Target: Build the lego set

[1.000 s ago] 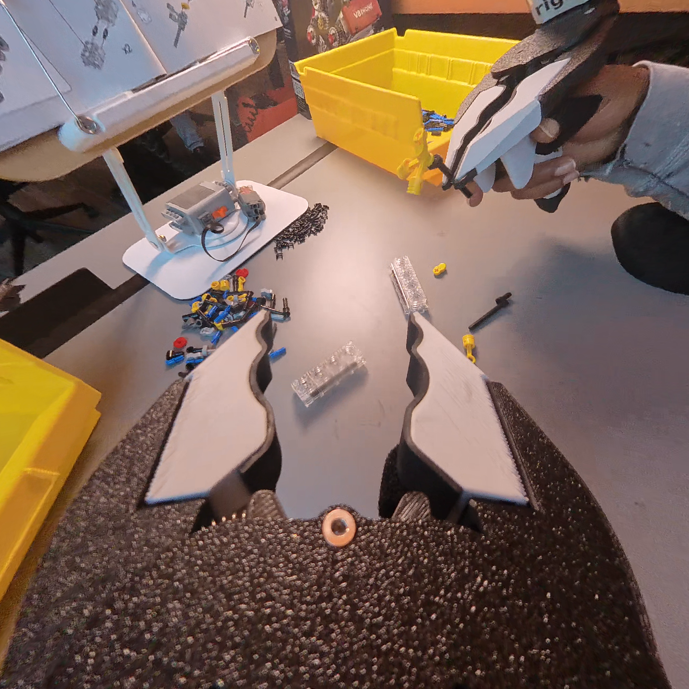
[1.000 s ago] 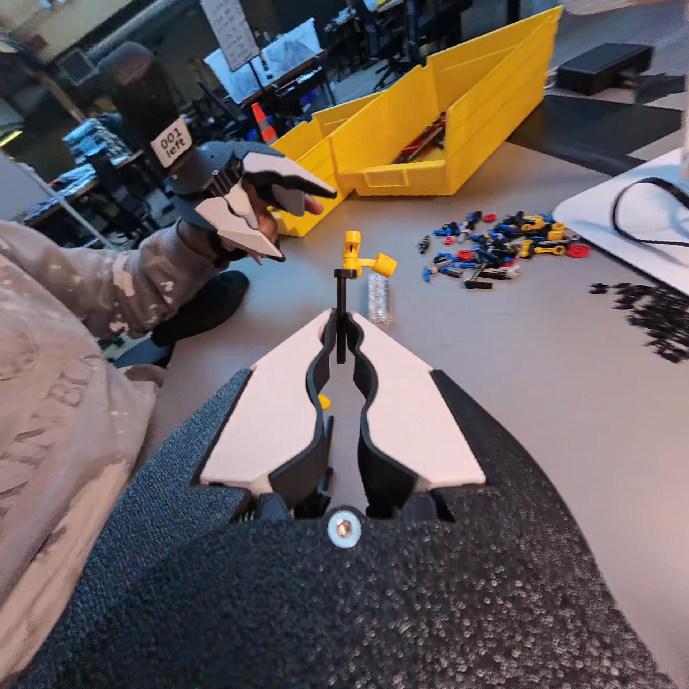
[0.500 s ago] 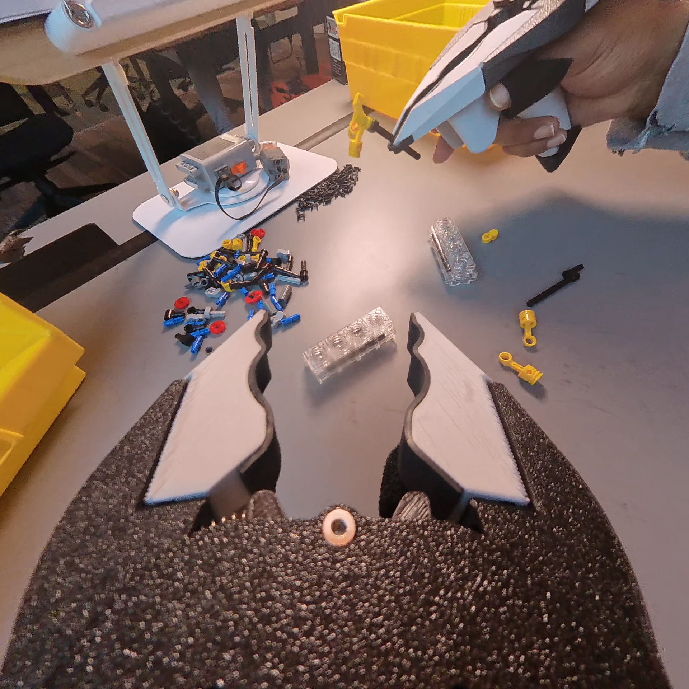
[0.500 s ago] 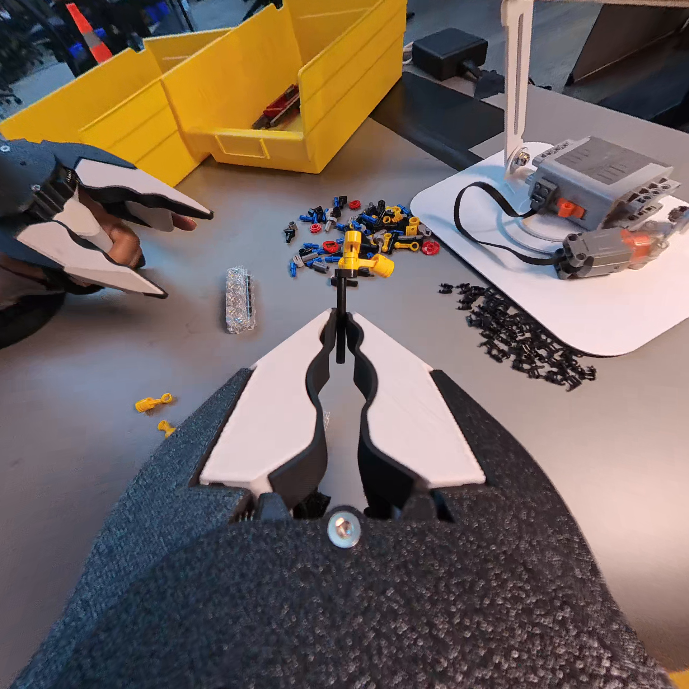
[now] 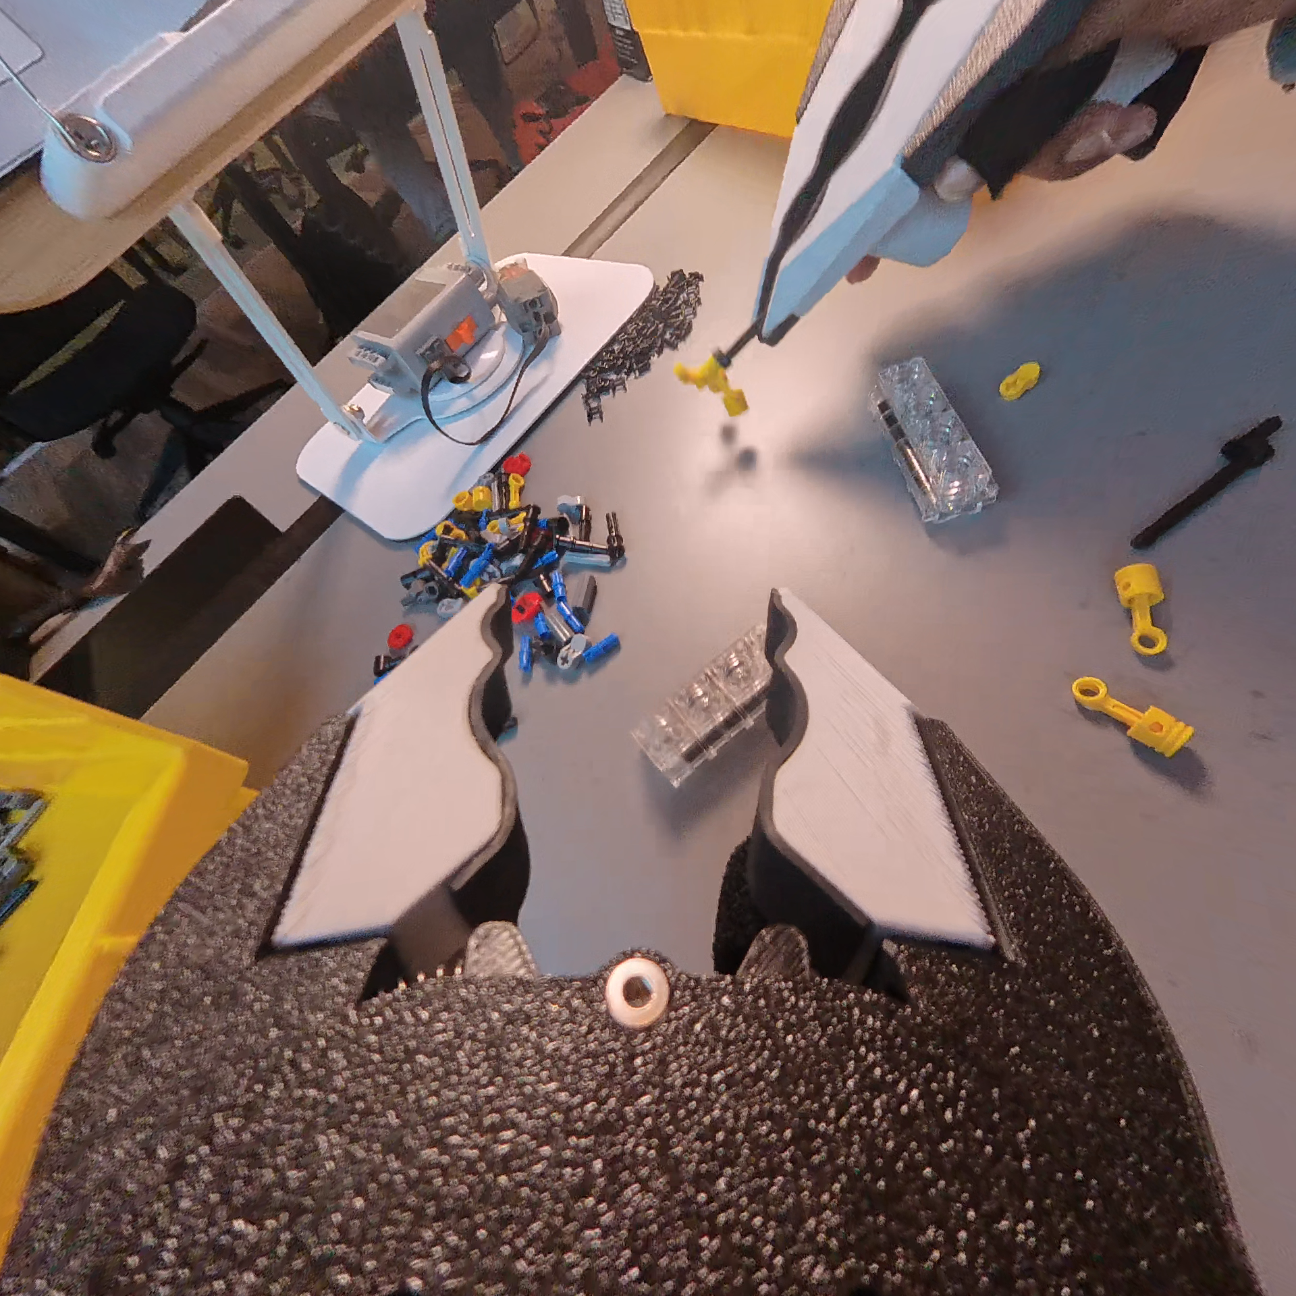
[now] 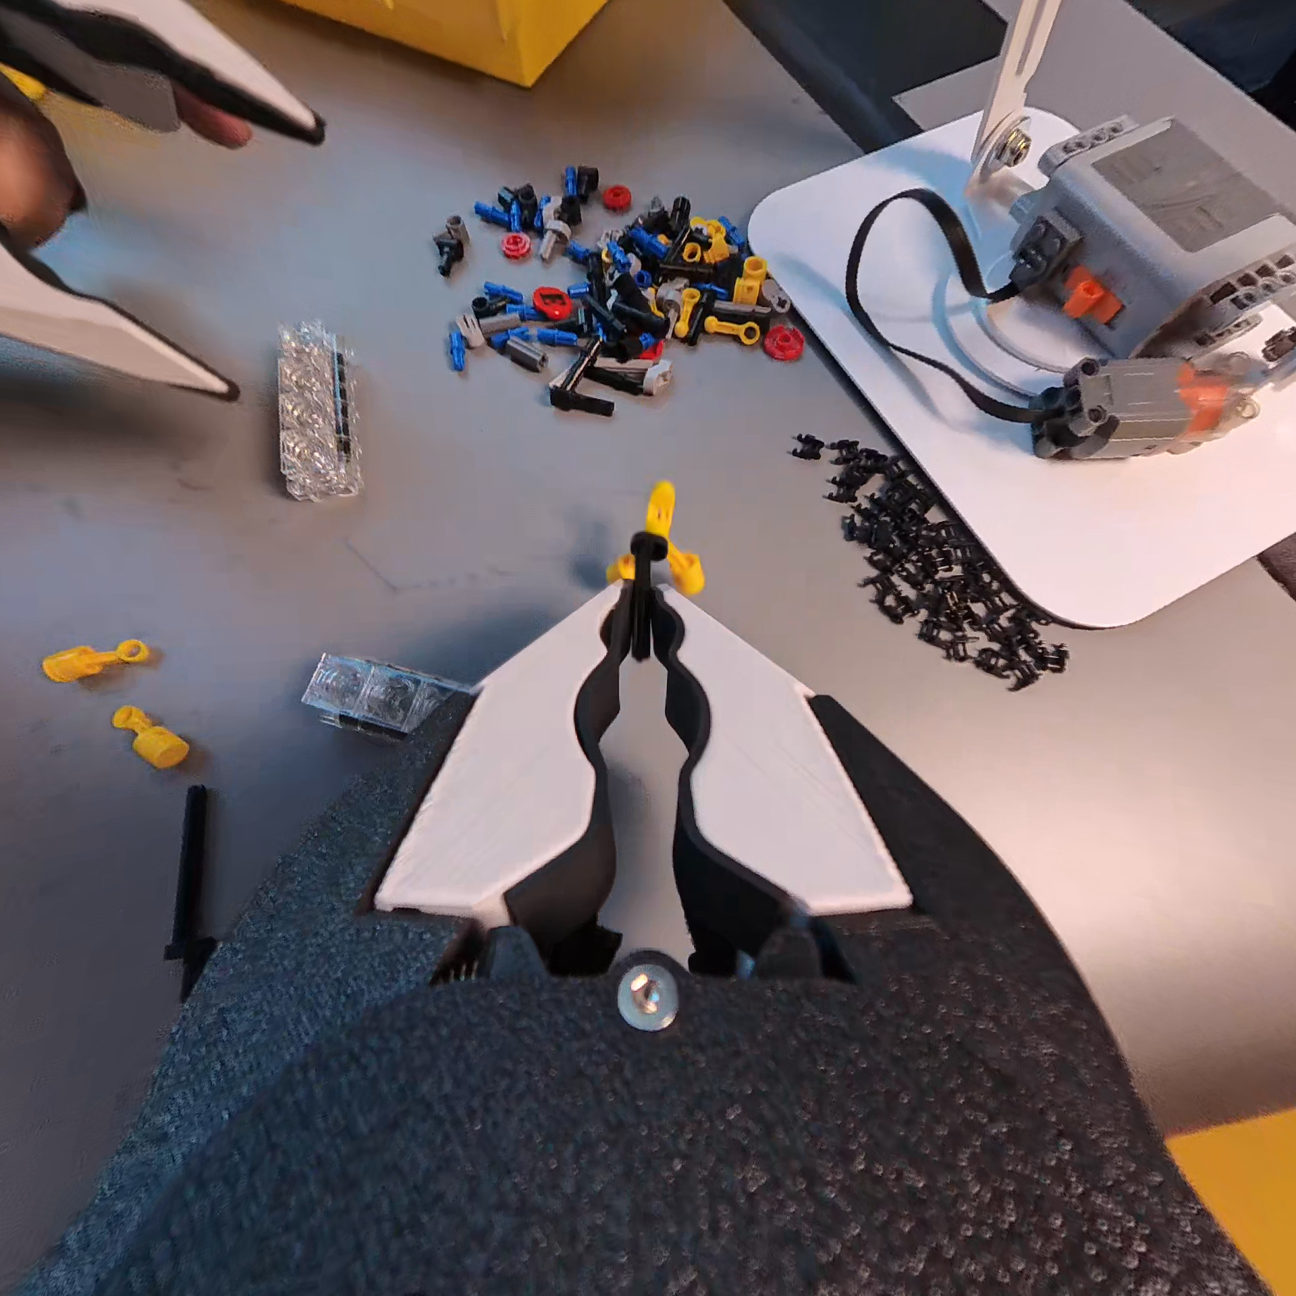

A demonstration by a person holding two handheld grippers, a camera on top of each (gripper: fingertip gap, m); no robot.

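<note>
Your right gripper [image 6: 642,603] pinches a black axle [image 6: 639,617], its yellow-tipped end pointing down at the desk [image 6: 491,491]; your left gripper [image 5: 635,610] gapes wide, empty, over a clear brick [image 5: 701,708].

Two clear bricks [image 5: 703,707] [image 5: 931,439]; two loose yellow pistons [image 5: 1137,604] [image 5: 1130,717]; one loose black axle [image 5: 1207,481]; two grippers [image 5: 635,613] [image 6: 642,596]; one white base plate [image 5: 575,365].
</note>
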